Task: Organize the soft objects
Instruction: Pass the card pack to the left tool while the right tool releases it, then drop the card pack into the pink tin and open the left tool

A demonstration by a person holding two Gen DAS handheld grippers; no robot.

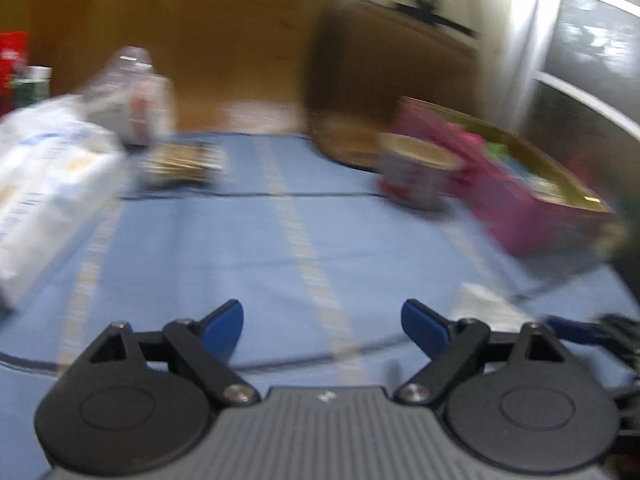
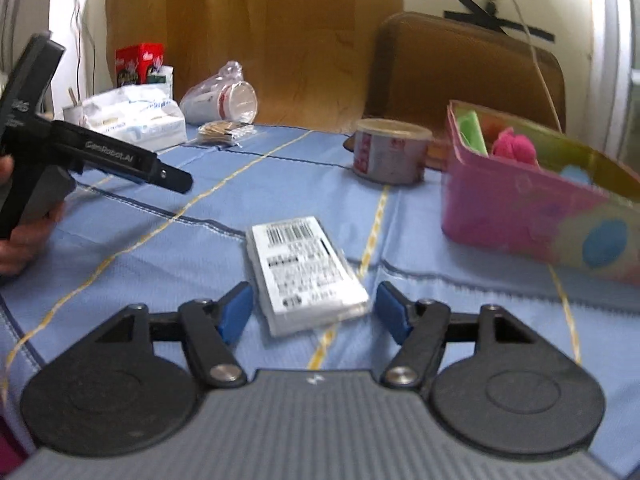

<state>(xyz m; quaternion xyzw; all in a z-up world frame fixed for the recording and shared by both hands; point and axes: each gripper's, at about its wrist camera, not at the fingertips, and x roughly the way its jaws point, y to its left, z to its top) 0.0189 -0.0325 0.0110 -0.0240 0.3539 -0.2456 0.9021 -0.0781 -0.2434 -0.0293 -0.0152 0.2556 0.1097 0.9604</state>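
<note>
Left wrist view, heavily blurred. The left claw (image 1: 322, 326) hangs over a blue cloth (image 1: 248, 248) with pale yellow stripes covering the surface; its blue fingers (image 1: 226, 322) stand wide apart with nothing between them. Far left lies a white plastic bag (image 1: 48, 184), behind it a clear bag of cups (image 1: 132, 96) and a small flat packet (image 1: 180, 164). A red carton (image 1: 12, 60) sits at the left edge. To the right stands a round tub (image 1: 416, 168), just beside a pink box (image 1: 516, 196) with soft things inside, too smeared to sort out. A brown chair back (image 1: 384, 80) rises behind the surface, against a tan wall panel (image 1: 200, 40) and a cream wall.

Right wrist view, sharper. The right claw (image 2: 314, 310) has its jaws apart, empty, with a white wrapped pack (image 2: 304, 272) bearing a barcode label lying flat on the cloth (image 2: 160, 264) just ahead between the fingertips, not pinched. The pink box (image 2: 532, 216) stands at the right, holding a pink fluffy ball (image 2: 514, 146) and a green item (image 2: 472, 128). The tub (image 2: 390, 150) sits near the box's left corner. At the left a hand (image 2: 24, 236) holds the other black gripper above the cloth. Behind: white bag (image 2: 136, 116), cups (image 2: 224, 98), red carton (image 2: 138, 62), chair back (image 2: 460, 72), a cable (image 2: 536, 60) hanging down the wall.
</note>
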